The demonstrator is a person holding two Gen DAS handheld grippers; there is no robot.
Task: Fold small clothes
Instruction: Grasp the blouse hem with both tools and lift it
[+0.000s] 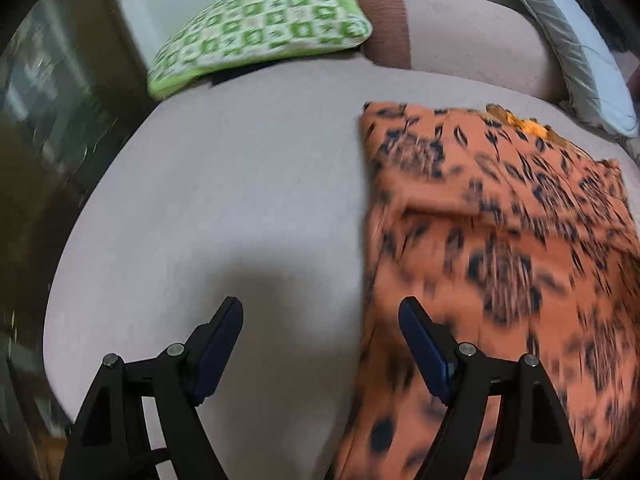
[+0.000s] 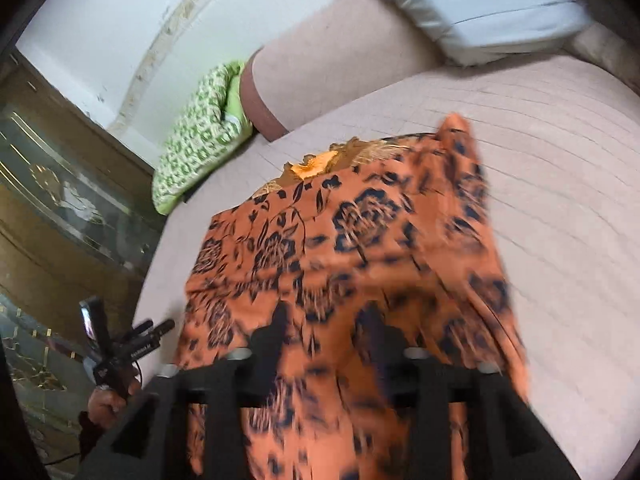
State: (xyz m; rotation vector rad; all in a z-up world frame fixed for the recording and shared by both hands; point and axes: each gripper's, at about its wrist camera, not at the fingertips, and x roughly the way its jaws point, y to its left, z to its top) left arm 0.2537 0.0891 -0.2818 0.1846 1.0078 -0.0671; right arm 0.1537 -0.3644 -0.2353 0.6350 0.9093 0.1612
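Beige sofa seat (image 1: 224,184) fills room view. Orange black-flowered garment (image 2: 360,240) lies partly folded on seat, toward right side. Green checked cushion (image 1: 260,24) at back. Left gripper (image 1: 320,344) wide open, empty, at garment's left edge. Right gripper (image 2: 326,320) parted over garment, nothing pinched.

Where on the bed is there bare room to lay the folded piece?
Free: the wide bare mattress between the orange garment and the green pillow, under the open left gripper. Crowded: the headboard end, with the grey pillow.
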